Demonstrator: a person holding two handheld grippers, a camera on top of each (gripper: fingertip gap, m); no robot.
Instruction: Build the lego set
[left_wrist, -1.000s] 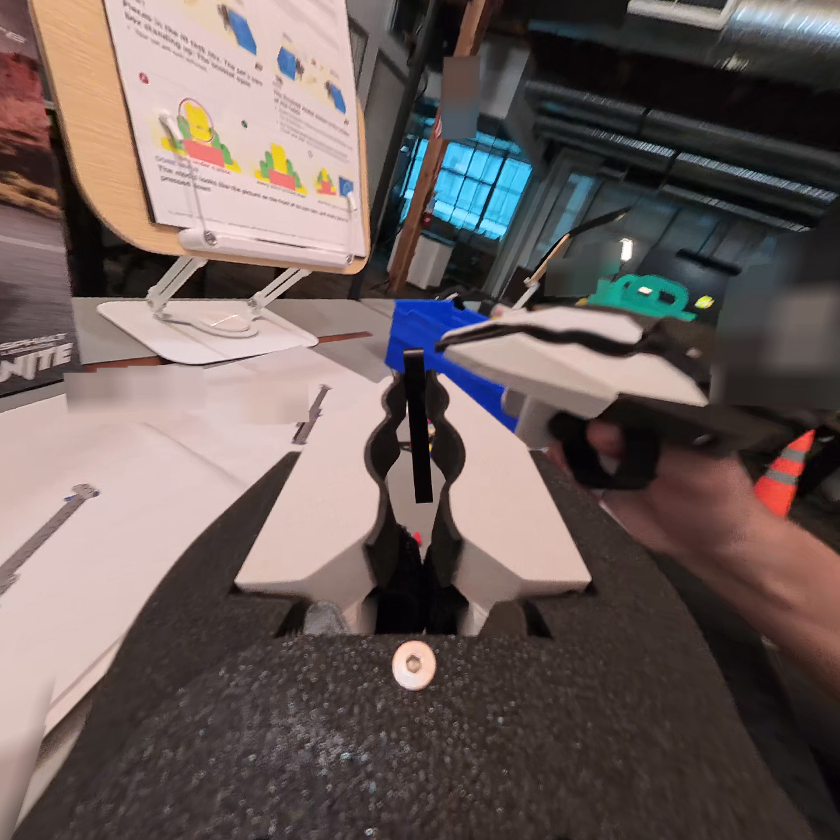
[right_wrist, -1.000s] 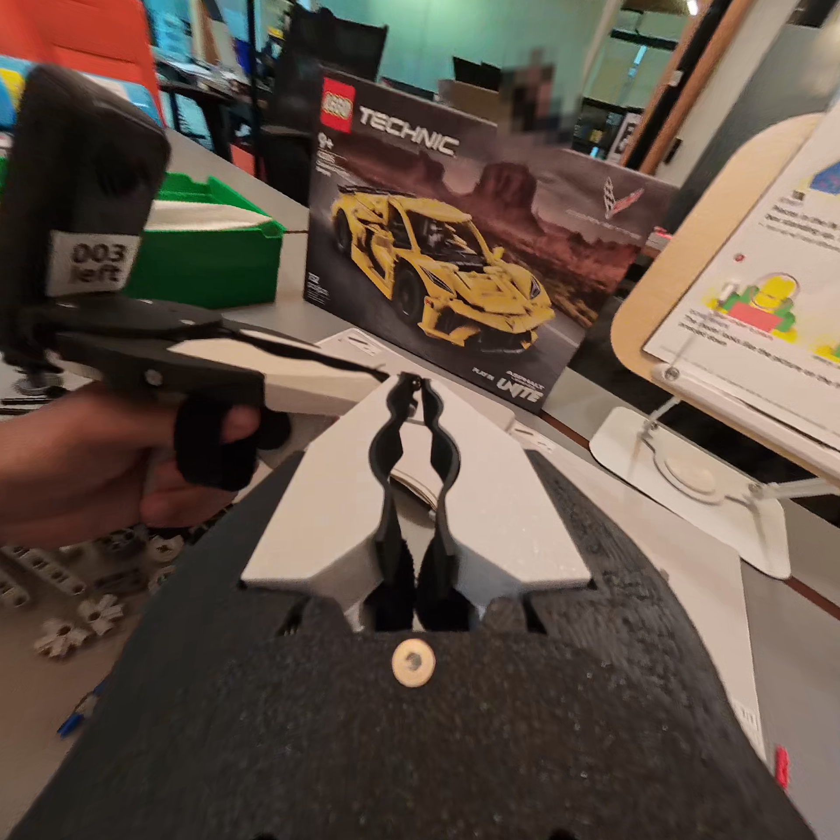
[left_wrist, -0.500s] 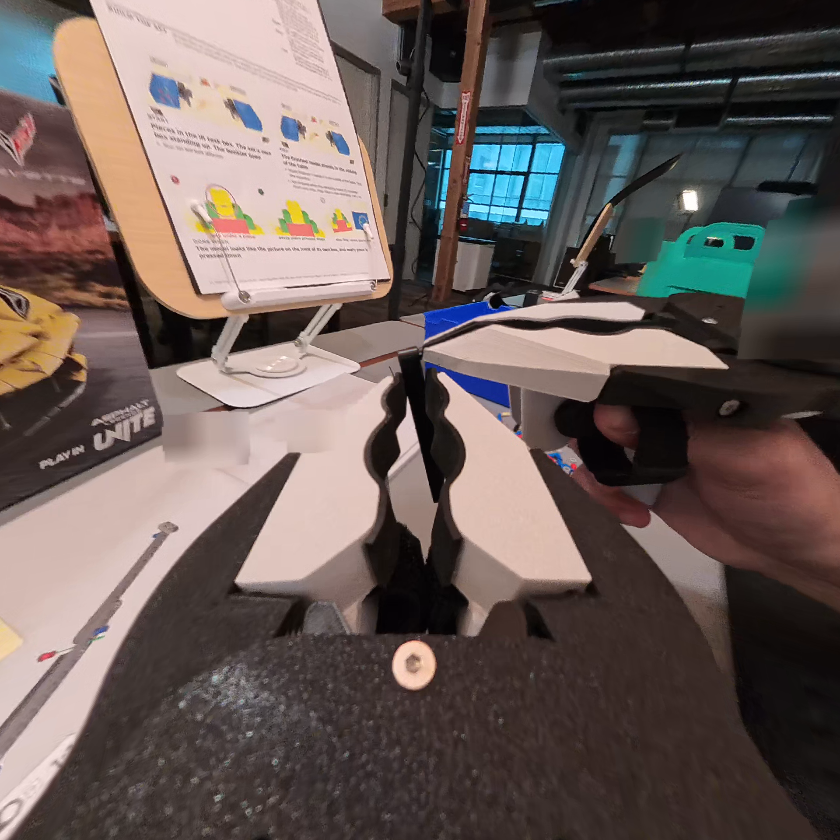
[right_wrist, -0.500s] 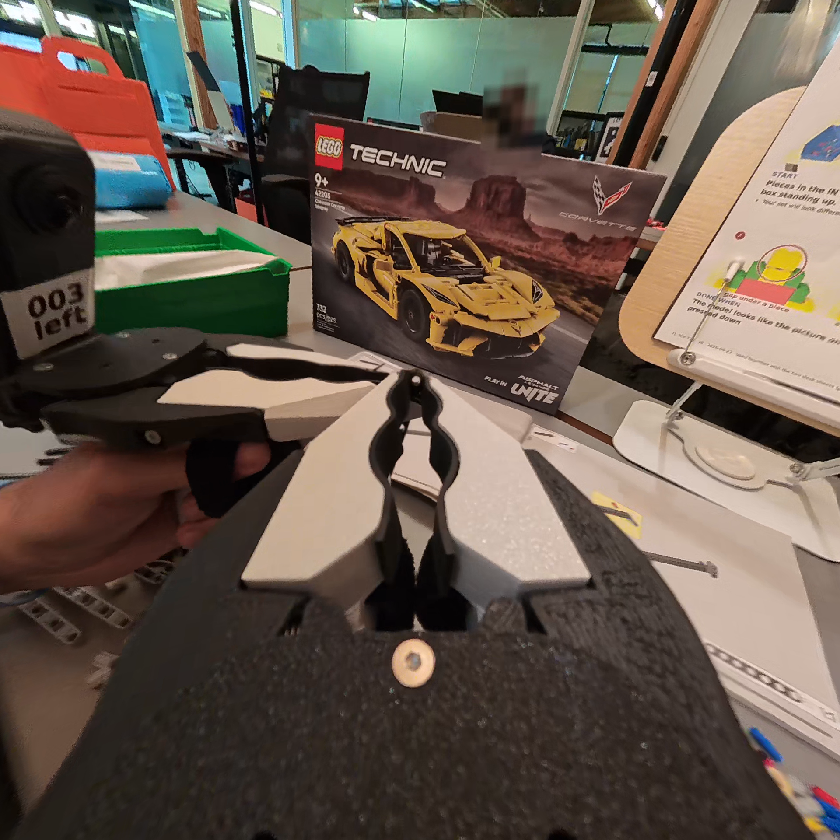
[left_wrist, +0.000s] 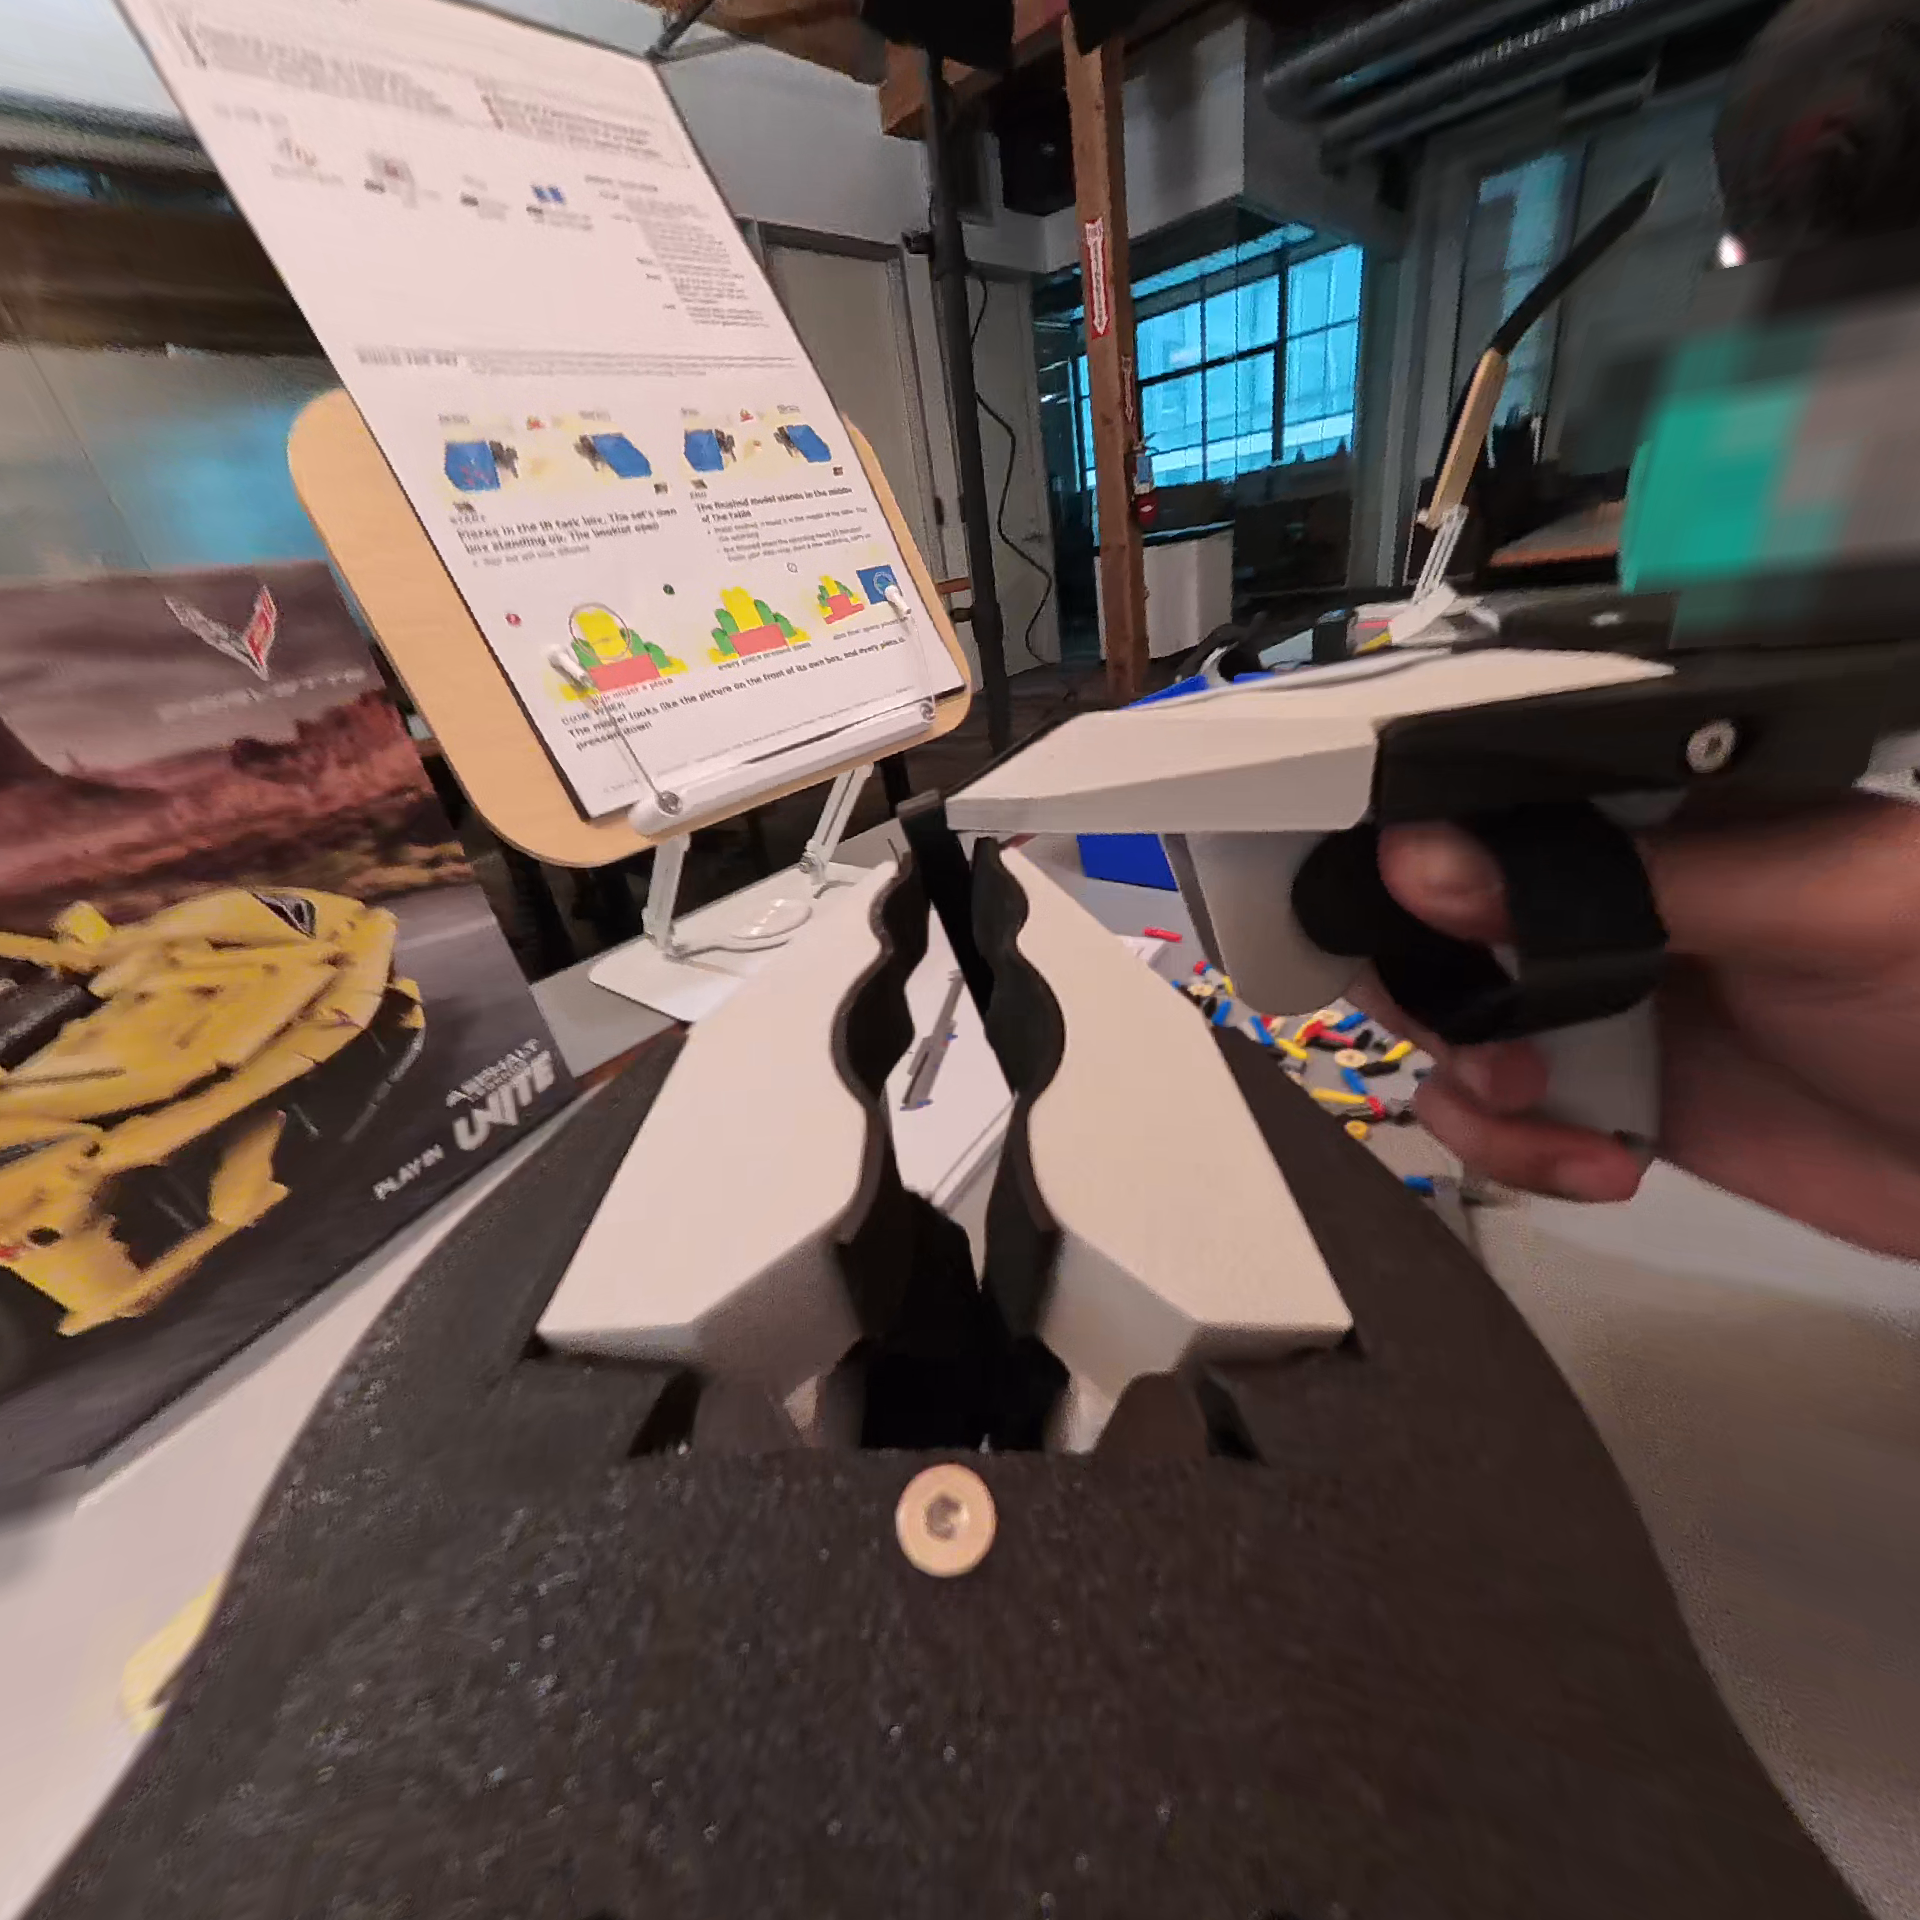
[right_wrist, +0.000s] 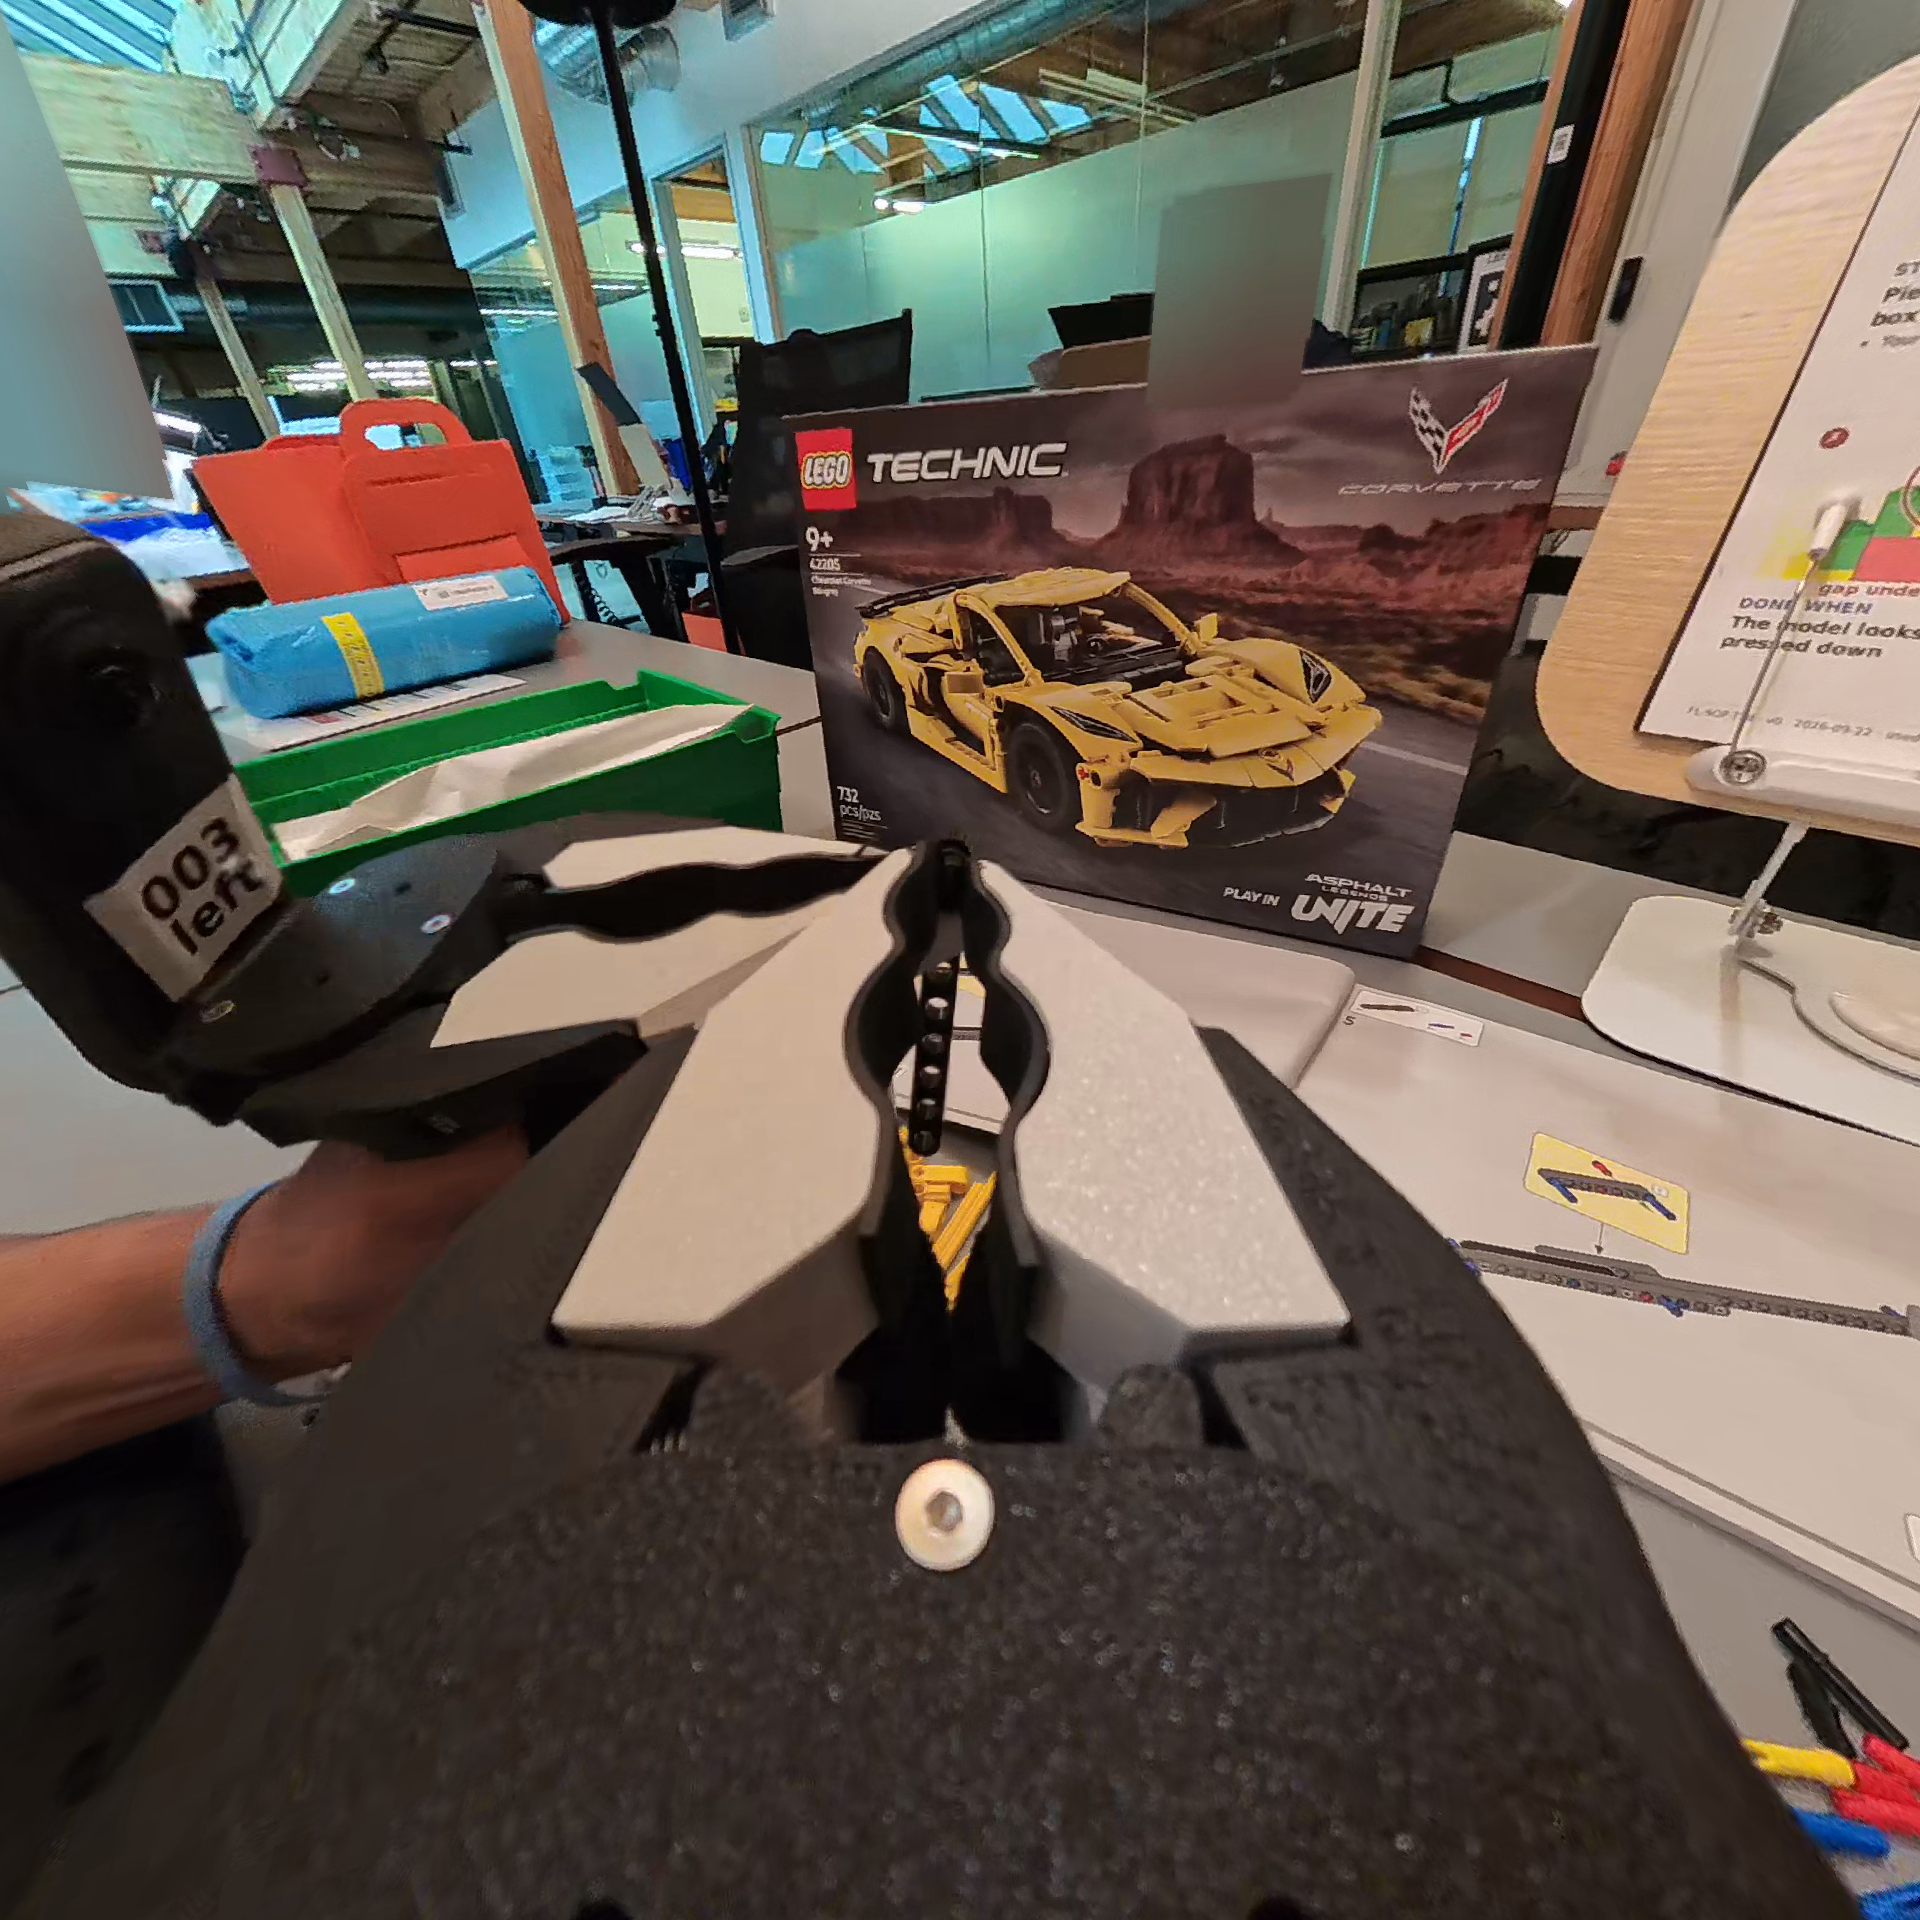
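A thin black beam with holes (left_wrist: 951, 914) stands almost upright between the fingertips of my left gripper (left_wrist: 943, 868), which is shut on it. My right gripper (left_wrist: 961, 821) comes in from the right, and its tips meet the beam's top end. In the right wrist view my right gripper (right_wrist: 948, 868) has its tips closed on the top of the beam (right_wrist: 932, 1039), which hangs down in the gap between its fingers. My left gripper (right_wrist: 878, 854) reaches in from the left, held by a hand. Both grippers are held above the table.
The set's box with a yellow car (right_wrist: 1143, 644) stands behind. An instruction sheet on a wooden stand (left_wrist: 623, 468) is at the right of it. An open booklet (right_wrist: 1610, 1247), a green bin (right_wrist: 520, 769), loose coloured pins (left_wrist: 1309, 1049) and yellow pieces (right_wrist: 951, 1195) lie on the table. Less than 4 cm separates the two grippers' tips.
My right gripper has closed in on the beam's top end, where before it was shut and empty beside it. Both views have swung, and my left gripper still holds the beam.
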